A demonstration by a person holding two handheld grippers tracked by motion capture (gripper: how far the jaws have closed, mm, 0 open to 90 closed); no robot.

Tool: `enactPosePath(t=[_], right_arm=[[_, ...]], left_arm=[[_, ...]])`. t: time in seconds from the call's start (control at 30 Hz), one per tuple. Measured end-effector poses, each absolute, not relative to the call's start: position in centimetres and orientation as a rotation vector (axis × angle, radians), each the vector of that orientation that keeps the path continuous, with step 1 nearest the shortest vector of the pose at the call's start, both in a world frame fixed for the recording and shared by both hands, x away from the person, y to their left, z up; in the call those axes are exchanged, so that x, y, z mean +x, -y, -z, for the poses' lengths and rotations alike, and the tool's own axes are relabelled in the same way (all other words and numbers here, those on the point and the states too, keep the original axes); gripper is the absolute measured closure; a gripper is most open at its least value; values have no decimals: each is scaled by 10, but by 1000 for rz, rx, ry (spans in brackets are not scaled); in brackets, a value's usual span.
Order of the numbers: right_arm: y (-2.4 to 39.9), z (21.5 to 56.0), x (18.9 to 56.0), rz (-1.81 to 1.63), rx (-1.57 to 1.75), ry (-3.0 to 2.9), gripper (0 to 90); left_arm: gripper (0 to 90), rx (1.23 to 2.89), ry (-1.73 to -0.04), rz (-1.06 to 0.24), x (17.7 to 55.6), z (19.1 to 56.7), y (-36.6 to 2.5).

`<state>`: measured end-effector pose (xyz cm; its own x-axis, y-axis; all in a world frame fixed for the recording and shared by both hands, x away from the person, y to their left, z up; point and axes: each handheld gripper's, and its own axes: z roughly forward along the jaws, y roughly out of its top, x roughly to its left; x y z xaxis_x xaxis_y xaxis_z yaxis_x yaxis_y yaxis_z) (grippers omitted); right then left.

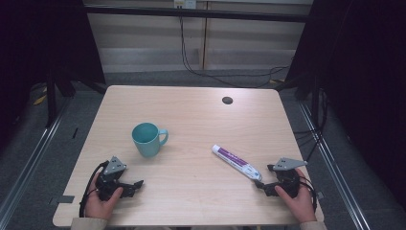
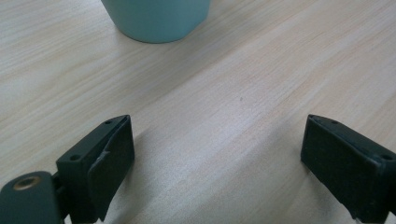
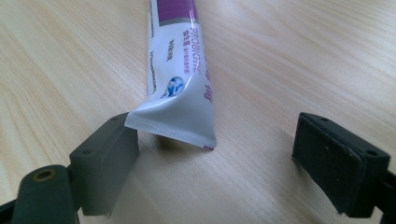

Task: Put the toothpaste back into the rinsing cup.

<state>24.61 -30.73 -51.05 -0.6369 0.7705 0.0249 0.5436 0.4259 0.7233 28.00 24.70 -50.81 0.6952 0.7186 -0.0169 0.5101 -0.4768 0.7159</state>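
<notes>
A teal mug (image 1: 148, 139) stands upright on the wooden table (image 1: 201, 115), left of centre, with its handle to the right. A white and purple tube (image 1: 237, 162) lies flat to the right of it. My left gripper (image 1: 138, 185) rests near the front left edge, held by a hand, open and empty. In the left gripper view the gripper (image 2: 217, 154) points at the mug's base (image 2: 156, 18) farther off. My right gripper (image 1: 260, 184) is open at the front right. In its view (image 3: 215, 154) the tube's crimped end (image 3: 175, 114) lies just at the jaw tips, close to the left jaw, unpressed.
A small dark round hole (image 1: 227, 100) sits in the table near its far edge. Black cables (image 1: 215, 72) run over the floor behind the table. Dark frames and rails flank both sides.
</notes>
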Motion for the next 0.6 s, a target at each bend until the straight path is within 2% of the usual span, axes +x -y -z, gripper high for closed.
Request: enactPosePath(t=[0.37, 0.6], right_arm=[[307, 510, 246, -1029, 1134, -2374, 135], [294, 496, 257, -883, 1107, -2506, 189]], left_arm=[[94, 2183, -934, -373, 280, 508, -247], [94, 2184, -934, -373, 280, 508, -247]])
